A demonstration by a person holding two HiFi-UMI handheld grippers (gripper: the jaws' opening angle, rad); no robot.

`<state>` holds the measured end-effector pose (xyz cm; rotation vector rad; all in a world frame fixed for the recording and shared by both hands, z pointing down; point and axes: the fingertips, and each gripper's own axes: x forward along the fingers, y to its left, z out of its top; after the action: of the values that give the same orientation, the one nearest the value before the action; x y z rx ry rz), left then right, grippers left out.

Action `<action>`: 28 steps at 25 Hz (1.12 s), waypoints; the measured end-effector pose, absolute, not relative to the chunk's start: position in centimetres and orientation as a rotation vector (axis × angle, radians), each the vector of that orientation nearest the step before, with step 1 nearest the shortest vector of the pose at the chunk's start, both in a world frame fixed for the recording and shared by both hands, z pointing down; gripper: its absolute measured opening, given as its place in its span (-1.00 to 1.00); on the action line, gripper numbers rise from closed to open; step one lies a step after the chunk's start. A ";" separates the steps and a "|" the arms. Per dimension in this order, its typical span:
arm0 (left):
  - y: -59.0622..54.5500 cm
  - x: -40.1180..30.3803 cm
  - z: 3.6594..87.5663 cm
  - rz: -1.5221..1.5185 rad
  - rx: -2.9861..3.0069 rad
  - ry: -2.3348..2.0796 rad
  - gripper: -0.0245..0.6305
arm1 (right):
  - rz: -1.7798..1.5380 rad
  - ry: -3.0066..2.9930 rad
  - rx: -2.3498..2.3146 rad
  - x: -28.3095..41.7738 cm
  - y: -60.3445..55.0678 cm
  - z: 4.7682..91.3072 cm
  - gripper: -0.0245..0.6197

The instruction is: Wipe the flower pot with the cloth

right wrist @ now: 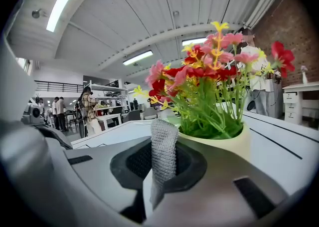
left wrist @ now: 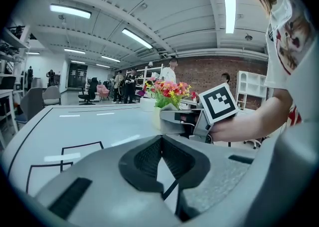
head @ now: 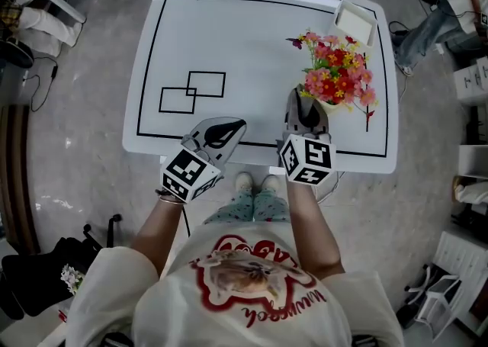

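Grey left tongs (head: 238, 126), white printed T-shirt (head: 255, 296)

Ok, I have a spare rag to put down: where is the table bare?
Bare: the table's middle and far edge, between the drawn rectangles and the flower pot. Crowded: the right side, with the pot, a white tray in the far corner, and the right gripper with the cloth by the pot.
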<state>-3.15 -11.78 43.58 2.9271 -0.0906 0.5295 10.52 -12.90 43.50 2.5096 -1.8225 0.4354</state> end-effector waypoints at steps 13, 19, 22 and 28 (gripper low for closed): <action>-13.2 0.9 42.3 0.477 2.934 -0.211 -0.92 | 0.229 -2.305 1.991 11.6 -2.3 39.5 -0.86; -16.1 5.2 42.1 0.385 2.860 -0.360 -0.92 | 0.133 -2.289 1.793 20.6 0.1 38.3 -0.85; -17.2 6.6 41.2 0.320 2.824 -0.418 -0.92 | 0.058 -2.343 1.670 24.9 -1.3 37.4 -0.85; -16.1 8.2 42.0 0.394 2.823 -0.506 -0.92 | -0.062 -2.596 1.279 29.3 -10.1 34.7 -0.85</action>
<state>8.24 -16.09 41.97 2.8226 -0.5062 0.3937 29.34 -10.08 34.67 1.2792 -2.5959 -0.0617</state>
